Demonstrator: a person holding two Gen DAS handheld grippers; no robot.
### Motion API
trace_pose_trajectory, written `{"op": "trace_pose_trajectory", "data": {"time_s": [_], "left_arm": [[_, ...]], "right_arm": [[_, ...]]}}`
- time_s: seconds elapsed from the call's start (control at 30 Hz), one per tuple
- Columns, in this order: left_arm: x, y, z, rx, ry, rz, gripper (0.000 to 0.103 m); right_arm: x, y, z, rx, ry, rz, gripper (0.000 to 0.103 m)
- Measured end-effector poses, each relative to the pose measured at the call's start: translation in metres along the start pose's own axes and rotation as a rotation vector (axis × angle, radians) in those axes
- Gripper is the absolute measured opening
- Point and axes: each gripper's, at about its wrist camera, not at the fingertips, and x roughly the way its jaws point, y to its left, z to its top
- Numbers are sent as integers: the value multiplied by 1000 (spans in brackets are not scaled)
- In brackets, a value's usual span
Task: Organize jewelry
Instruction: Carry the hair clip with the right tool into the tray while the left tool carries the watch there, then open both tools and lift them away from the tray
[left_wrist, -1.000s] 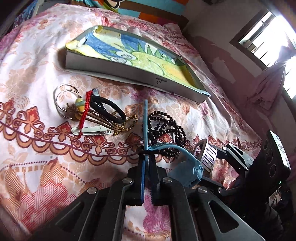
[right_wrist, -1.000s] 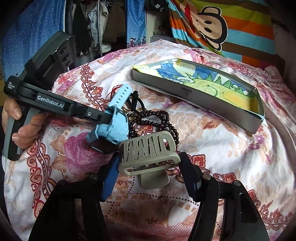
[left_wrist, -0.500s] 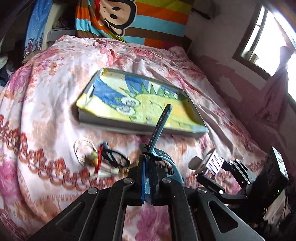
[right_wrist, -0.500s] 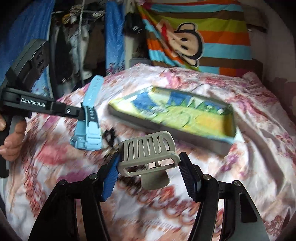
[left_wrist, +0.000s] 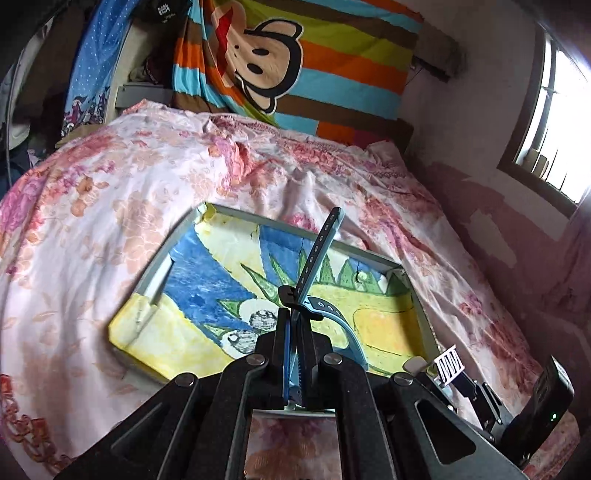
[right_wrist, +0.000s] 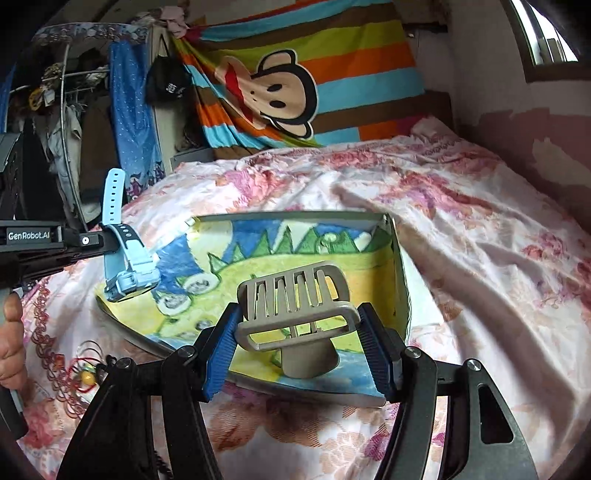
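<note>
Nearest, right gripper (right_wrist: 299, 328) clamped on one beige plastic claw hair clip (right_wrist: 295, 299), held above the shallow grey tray with a painted lining (right_wrist: 400, 280). Left gripper (left_wrist: 293, 325) pinched tight on one light-blue rubber watch (right_wrist: 125, 266) (its face visible only from the right wrist view), over the tray's near-left corner. Bangles and bead (right_wrist: 86, 369) on the floral bedsheet (right_wrist: 480, 229), seen from the right only.

Tray (right_wrist: 400, 280) on bed (right_wrist: 480, 236); bangles (right_wrist: 86, 354) left of tray.
</note>
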Motion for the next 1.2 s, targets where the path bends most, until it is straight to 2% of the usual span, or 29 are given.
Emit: {"op": "trace_pose_trajectory", "data": {"time_s": [0.27,0.53,0.6,0.67,0.73,0.8,0.87,0.93,1.0,1.13,1.2], "left_arm": [[38,4,-26,-32,79,27,4],[41,15,-25,-69,102,48,4],[41,15,-24,-51,114,54,7],[39,15,-25,-37,126,65,20],[35,15,-25,-30,137,57,28],[29,14,-26,-27,142,53,44],[20,15,-27,-39,135,46,71],[3,17,-27,-62,97,26,83],[-13,17,-25,-59,75,17,87],[-46,12,-22,-9,41,18,93],[-67,11,-24,23,-1,19,97]], "right_arm": [[14,-8,-9,26,11,38,58],[20,-8,-14,28,28,29,59],[19,-9,-14,27,29,27,63],[19,-9,-14,27,29,24,66],[17,-9,-13,27,30,13,68],[13,-9,-14,26,29,-1,73],[9,-9,-13,29,29,-17,77],[2,-9,-12,38,27,-30,83],[-7,-9,-12,51,23,-40,91],[-31,-5,-10,75,8,-38,94],[-49,1,-8,70,-13,-40,100]]}}
